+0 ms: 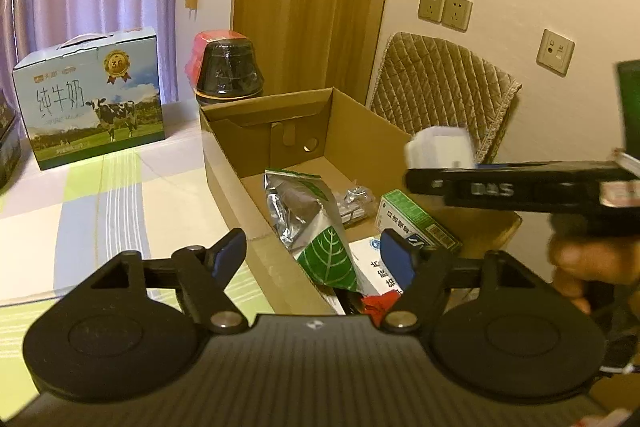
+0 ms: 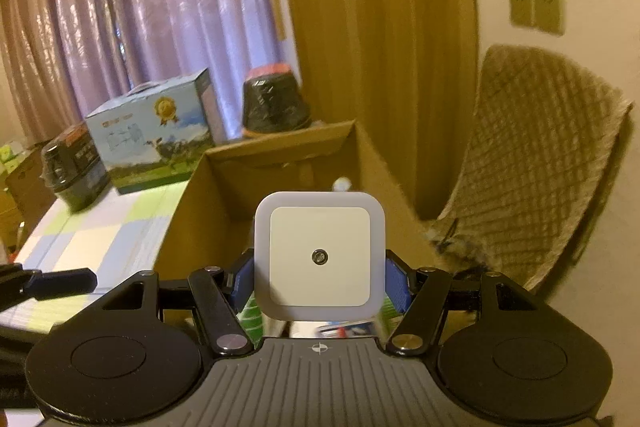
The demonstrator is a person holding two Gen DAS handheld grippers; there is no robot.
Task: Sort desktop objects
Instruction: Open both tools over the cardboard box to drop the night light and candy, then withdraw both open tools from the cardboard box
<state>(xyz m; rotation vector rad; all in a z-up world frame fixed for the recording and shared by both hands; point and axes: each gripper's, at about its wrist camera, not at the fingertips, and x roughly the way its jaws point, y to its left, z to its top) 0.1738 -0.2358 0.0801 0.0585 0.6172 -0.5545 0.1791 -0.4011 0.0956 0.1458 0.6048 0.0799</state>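
Counter (image 1: pixel 80 203) with checked cloth carries an open cardboard box (image 1: pixel 224 163) holding a foil pouch (image 1: pixel 308 223) and a green carton (image 1: pixel 416 223). Left gripper (image 1: pixel 314 257) hangs with jaws apart, empty. Right gripper (image 2: pixel 320 279) clamps a white square night light (image 2: pixel 320 257) above the box.

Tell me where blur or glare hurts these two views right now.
Left wrist view: the right gripper and its white night light are motion-smeared; the cardboard box contents are sharp. Right wrist view: background chair cover and milk carton are streaked, the night light crisp. Both have a warm cast and fisheye bending.
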